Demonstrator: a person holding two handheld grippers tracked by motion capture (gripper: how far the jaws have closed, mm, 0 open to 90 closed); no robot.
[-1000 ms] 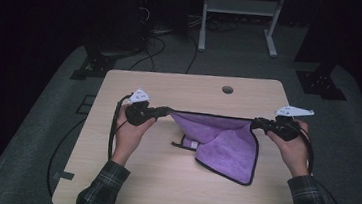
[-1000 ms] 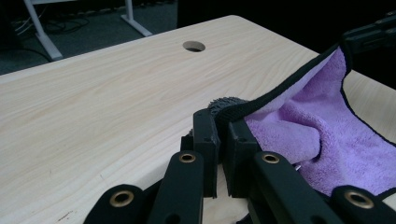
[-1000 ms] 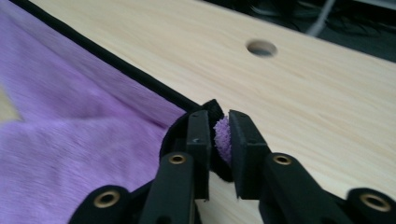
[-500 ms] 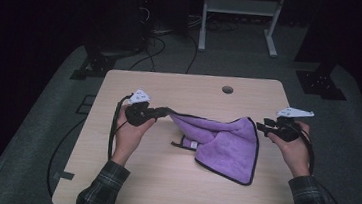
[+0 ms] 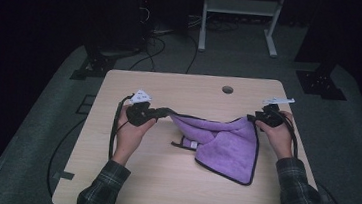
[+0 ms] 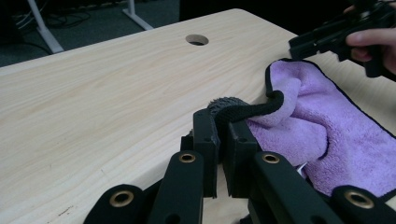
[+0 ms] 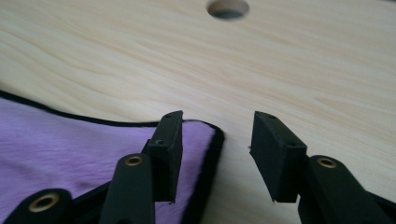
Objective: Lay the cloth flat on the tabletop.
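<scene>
While the left gripper (image 6: 223, 140) pinched the purple cloth's (image 5: 225, 144) black-edged corner, the cloth lay on the table (image 5: 171, 181); the right gripper (image 7: 215, 154) had just been spreading its fingers, pads clear of the corner between them.

The left tool (image 6: 223, 140) is covering the cloth (image 5: 225, 146) corner it is pinching, so the trapped fabric is staying unseen. A small white tag (image 5: 192, 145) on the cloth is showing print too small to read (high view). The picture's bottom edge is cutting off both sleeves (image 5: 102, 190).
</scene>
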